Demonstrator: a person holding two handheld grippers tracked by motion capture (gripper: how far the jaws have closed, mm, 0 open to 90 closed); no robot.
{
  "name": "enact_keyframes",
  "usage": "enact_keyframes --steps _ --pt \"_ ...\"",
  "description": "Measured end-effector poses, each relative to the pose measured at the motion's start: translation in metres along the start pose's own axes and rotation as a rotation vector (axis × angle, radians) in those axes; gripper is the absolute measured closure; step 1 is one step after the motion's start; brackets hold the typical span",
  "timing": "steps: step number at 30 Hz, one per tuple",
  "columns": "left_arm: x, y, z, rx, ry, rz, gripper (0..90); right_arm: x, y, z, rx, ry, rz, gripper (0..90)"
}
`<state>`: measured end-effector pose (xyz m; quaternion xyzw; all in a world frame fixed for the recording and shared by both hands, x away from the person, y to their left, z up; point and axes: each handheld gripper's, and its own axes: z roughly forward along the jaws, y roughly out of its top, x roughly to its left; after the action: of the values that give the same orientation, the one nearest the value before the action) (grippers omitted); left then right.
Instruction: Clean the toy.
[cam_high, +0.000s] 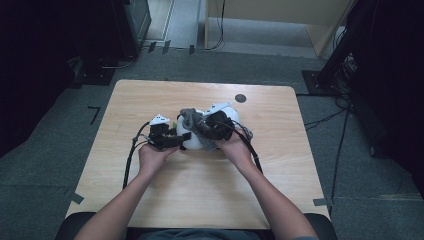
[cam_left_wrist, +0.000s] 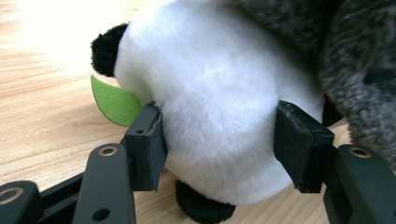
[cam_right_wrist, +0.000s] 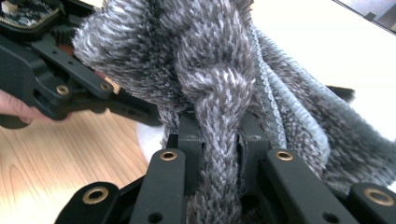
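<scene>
A white plush panda (cam_high: 192, 139) with black ears and feet lies in the middle of the wooden table (cam_high: 150, 100). A grey knitted scarf (cam_high: 191, 118) is draped over it. My left gripper (cam_left_wrist: 223, 144) has its two pads (cam_left_wrist: 147, 142) pressed into the panda's white body (cam_left_wrist: 219, 93), beside a green felt leaf (cam_left_wrist: 114, 102). My right gripper (cam_right_wrist: 219, 154) is shut on a strand of the scarf (cam_right_wrist: 215, 84), just below a knot. From above, the left gripper (cam_high: 175, 141) is at the panda's left side and the right gripper (cam_high: 206, 127) is over its top.
A small black disc (cam_high: 240, 98) lies near the table's far edge. Dark equipment stands (cam_high: 345, 45) and cables (cam_high: 325, 120) sit on the grey floor around the table. In the right gripper view, the left gripper's body (cam_right_wrist: 56, 84) and a hand (cam_right_wrist: 11, 109) are close by at the upper left.
</scene>
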<state>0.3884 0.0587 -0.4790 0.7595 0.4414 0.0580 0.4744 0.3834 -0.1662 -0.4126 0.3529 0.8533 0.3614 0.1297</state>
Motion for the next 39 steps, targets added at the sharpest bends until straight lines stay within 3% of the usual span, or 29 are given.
enact_keyframes --steps 11,25,30,39 --pt "0.0 0.002 0.0 0.011 -0.001 0.005 40.3 -0.013 -0.009 -0.026 -0.011 -0.037 0.008 76.3" --pt "0.002 0.003 0.001 0.003 -0.01 -0.004 40.4 -0.051 -0.031 -0.064 -0.059 -0.102 0.139 75.1" --pt "0.002 0.003 0.001 0.004 -0.013 -0.009 40.4 -0.064 -0.042 -0.069 -0.058 -0.12 0.192 77.7" --pt "0.002 0.003 0.001 0.004 -0.013 -0.012 40.3 -0.077 -0.056 -0.067 -0.048 -0.146 0.243 77.9"
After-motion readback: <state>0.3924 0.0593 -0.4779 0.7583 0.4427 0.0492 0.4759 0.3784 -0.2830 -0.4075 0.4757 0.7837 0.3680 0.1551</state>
